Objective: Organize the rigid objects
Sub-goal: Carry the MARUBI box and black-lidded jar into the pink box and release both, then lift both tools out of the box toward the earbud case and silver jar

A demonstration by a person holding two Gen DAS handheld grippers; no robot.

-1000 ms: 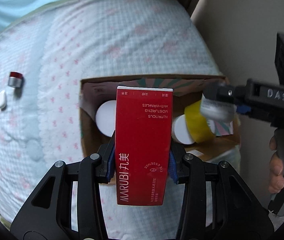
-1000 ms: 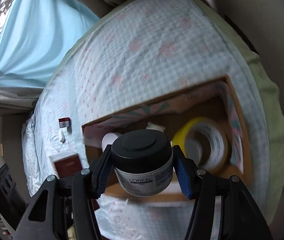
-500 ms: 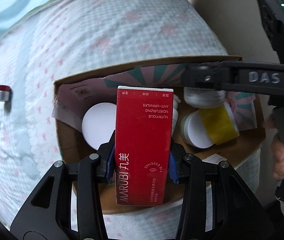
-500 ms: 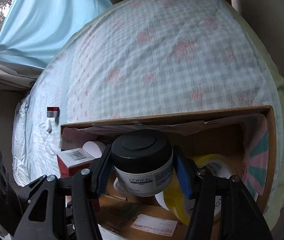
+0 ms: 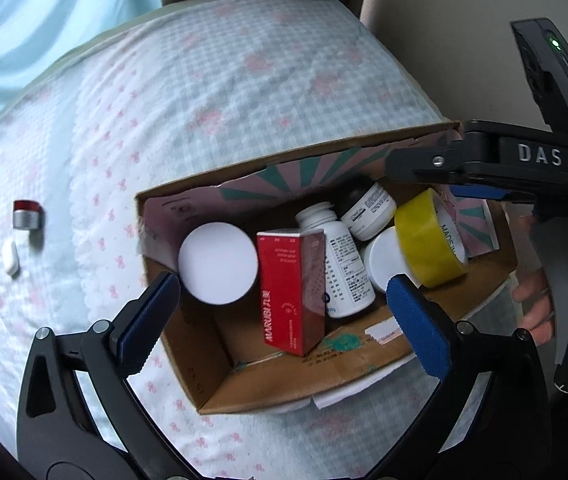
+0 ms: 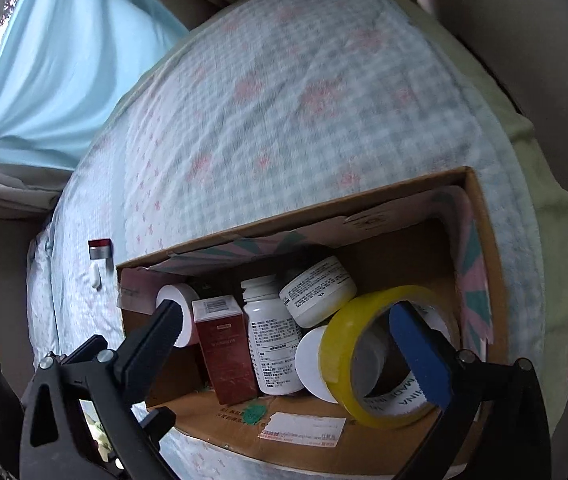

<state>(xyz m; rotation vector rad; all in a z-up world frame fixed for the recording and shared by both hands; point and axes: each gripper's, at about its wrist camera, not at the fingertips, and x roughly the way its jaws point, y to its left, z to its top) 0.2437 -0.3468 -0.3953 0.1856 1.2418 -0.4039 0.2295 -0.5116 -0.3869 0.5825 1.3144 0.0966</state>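
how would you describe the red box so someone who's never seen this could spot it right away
Find the open cardboard box on the checked bedspread. Among the containers inside it, the red box stands upright between a white round lid and a white pill bottle. It is the only red, flat-sided carton there, with MARUBI in white down one side.

Soft daylight filters through the blue curtain [image 6: 64, 60] at upper left, leaving the bedspread [image 5: 212, 92] evenly lit. The cardboard box [image 6: 484, 240] interior sits in dim shadow. Fisheye curvature bends the edges, corners vignette black, and the bedspread looks slightly blurred.
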